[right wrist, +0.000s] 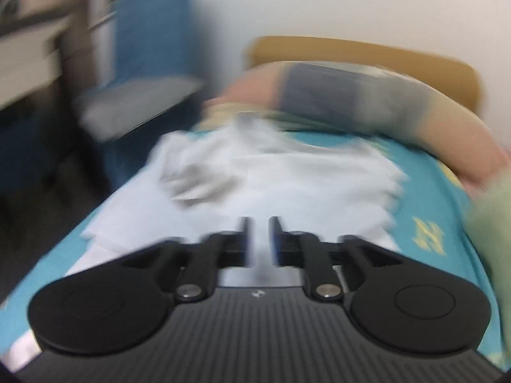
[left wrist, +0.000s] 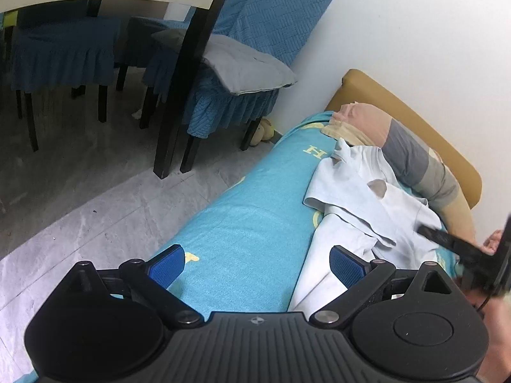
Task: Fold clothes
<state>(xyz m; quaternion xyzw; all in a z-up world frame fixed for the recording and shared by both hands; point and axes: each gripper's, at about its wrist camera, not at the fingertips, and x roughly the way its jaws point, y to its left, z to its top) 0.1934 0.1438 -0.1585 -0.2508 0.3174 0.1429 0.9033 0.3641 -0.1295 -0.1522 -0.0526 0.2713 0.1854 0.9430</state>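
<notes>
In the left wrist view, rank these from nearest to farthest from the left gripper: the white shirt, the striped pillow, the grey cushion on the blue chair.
From the left gripper:
1. White shirt, right beside the right finger, spread on the turquoise bed cover.
2. Striped pillow, beyond the shirt, against the tan headboard.
3. Grey cushion, off the bed, up left on the blue chair.

Shirt (left wrist: 361, 210) on bed (left wrist: 249, 223), pillow (left wrist: 412, 156) behind it, chairs (left wrist: 230, 73) left of bed

Right wrist view smears the pale shirt (right wrist: 271, 172) and pillow (right wrist: 367, 102) — folds and edges unreadable.
</notes>
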